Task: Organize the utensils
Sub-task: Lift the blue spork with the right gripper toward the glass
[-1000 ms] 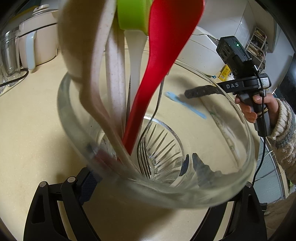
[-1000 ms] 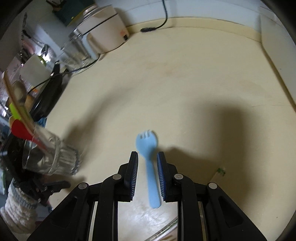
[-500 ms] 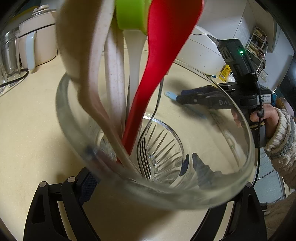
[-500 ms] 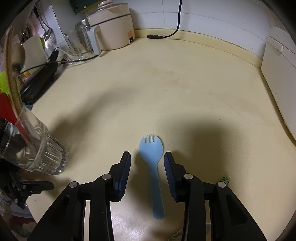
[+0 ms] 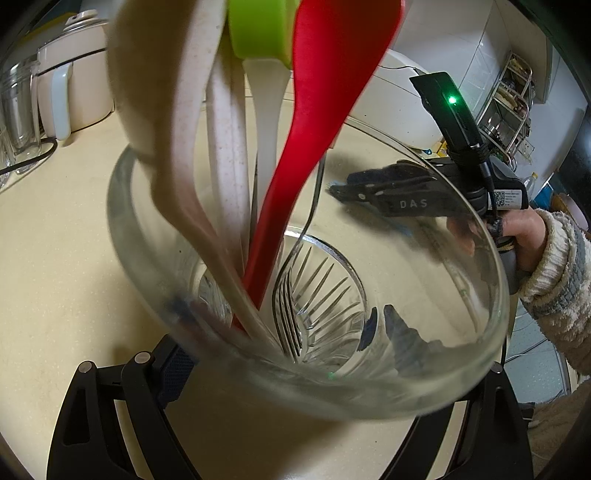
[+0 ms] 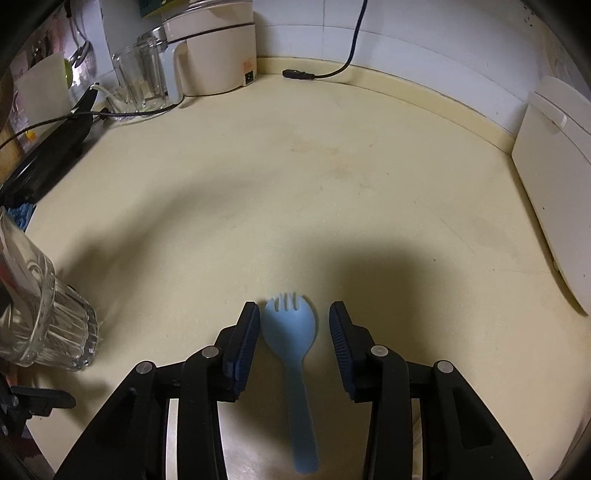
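My left gripper (image 5: pixel 332 373) is shut on a clear ribbed glass (image 5: pixel 147 258), tilted over the counter. In the glass stand a red spoon (image 5: pixel 325 110), beige spoons (image 5: pixel 166 110), a green-tipped white utensil (image 5: pixel 258 29) and a metal fork (image 5: pixel 291 317). A light blue spork (image 6: pixel 291 332) lies flat on the cream counter (image 6: pixel 295 184), its tines pointing away. My right gripper (image 6: pixel 293 310) straddles the spork's head. Its jaws are opening and the pads stand clear of the spork on both sides. The same glass (image 6: pixel 48 332) shows at the left of the right wrist view.
At the back stand a cream appliance (image 6: pixel 218 55), a glass jar (image 6: pixel 142 74) and a loose cable plug (image 6: pixel 295 74). A black device (image 6: pixel 48 155) lies at the left and a white board (image 6: pixel 546 184) at the right. A hand in a knitted sleeve (image 5: pixel 524 236) holds the right gripper (image 5: pixel 340 188).
The right gripper's jaws have spread wider around the spork, and it has turned and shifted so that the spork's head lies between the pads. The left gripper and glass have stayed still.
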Demonstrator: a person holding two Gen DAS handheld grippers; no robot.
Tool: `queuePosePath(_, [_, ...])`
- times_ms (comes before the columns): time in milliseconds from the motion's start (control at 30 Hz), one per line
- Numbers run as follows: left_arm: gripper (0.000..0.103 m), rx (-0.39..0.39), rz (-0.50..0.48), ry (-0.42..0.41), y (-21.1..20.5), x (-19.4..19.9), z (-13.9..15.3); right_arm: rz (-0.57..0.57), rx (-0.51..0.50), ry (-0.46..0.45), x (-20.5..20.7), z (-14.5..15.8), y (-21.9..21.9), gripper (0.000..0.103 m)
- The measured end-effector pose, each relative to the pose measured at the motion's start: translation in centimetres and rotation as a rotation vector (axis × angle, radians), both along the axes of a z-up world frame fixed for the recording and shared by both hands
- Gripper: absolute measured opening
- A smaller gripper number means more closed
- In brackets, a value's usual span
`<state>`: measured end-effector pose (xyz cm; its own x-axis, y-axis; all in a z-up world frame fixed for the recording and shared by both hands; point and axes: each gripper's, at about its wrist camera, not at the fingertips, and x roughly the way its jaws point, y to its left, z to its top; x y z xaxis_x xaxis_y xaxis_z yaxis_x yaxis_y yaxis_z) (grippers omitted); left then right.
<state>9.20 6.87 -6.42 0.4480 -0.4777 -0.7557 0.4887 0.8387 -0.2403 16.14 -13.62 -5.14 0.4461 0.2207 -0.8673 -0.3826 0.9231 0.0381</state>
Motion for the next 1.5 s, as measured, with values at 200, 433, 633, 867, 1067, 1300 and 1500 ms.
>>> queuePosePath(200, [0.091, -0.005, 0.0, 0.002, 0.1, 0.1, 0.1, 0.001, 0.013, -0.053, -1.2, -0.1, 0.0, 0.04])
queuePosePath(433, [0.091, 0.001, 0.002, -0.001, 0.2, 0.2, 0.0, 0.022, 0.023, -0.048, -3.7, 0.3, 0.9, 0.029])
queuePosePath(633, [0.091, 0.005, 0.005, -0.002, -0.1, 0.1, 0.1, 0.003, 0.066, -0.056, -7.1, 0.5, 1.6, 0.029])
queuePosePath(867, [0.092, 0.008, 0.004, -0.002, -0.5, 0.2, -0.1, 0.012, 0.068, -0.056, -9.2, 0.7, 1.9, 0.029])
queuePosePath(1067, [0.092, 0.016, 0.003, -0.005, -1.0, 0.1, -0.1, 0.014, 0.101, -0.04, -9.9, 0.8, 1.5, 0.029])
queuePosePath(1300, [0.092, 0.017, 0.003, -0.005, -1.1, 0.1, -0.1, 0.015, 0.08, -0.058, -10.6, 0.8, 1.3, 0.029])
queuePosePath(1500, [0.092, 0.023, 0.003, -0.007, -1.3, 0.0, -0.2, 0.014, 0.041, -0.08, -10.4, 0.7, 1.7, 0.029])
